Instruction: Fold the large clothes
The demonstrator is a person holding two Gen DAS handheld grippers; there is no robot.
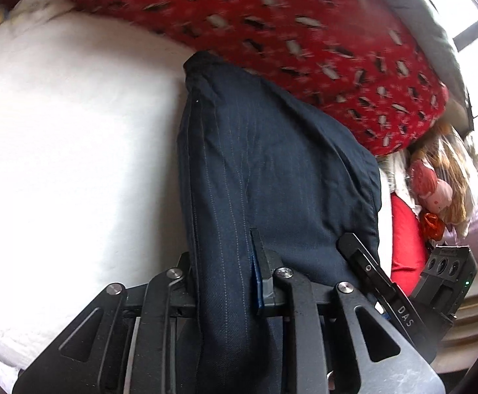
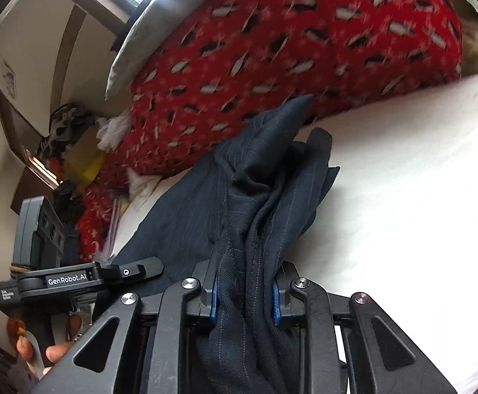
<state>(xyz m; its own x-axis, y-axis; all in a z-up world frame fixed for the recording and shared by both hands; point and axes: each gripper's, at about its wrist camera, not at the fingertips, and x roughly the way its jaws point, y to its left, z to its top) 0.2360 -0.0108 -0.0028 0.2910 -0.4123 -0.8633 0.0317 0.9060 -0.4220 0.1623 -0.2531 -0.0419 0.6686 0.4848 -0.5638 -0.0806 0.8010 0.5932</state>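
A dark navy pinstriped garment (image 1: pixel 265 164) lies over a white bed sheet (image 1: pixel 68 151). My left gripper (image 1: pixel 226 282) is shut on a fold of it; the cloth drapes over the left finger and hides it. In the right wrist view my right gripper (image 2: pixel 244 292) is shut on a bunched edge of the same garment (image 2: pixel 255 197), cloth squeezed between the blue pads (image 2: pixel 213 298). The other gripper (image 2: pixel 84 277) shows at the left of that view, close beside the garment. The right gripper's body (image 1: pixel 400 298) shows at the lower right of the left wrist view.
A red patterned blanket (image 1: pixel 304 32) is heaped along the far side of the bed, with a grey pillow (image 2: pixel 147 32) behind it. A doll (image 1: pixel 436 190) and a red cushion (image 1: pixel 406 239) lie at the right. Clutter and a cardboard box (image 2: pixel 81 151) stand by the wall.
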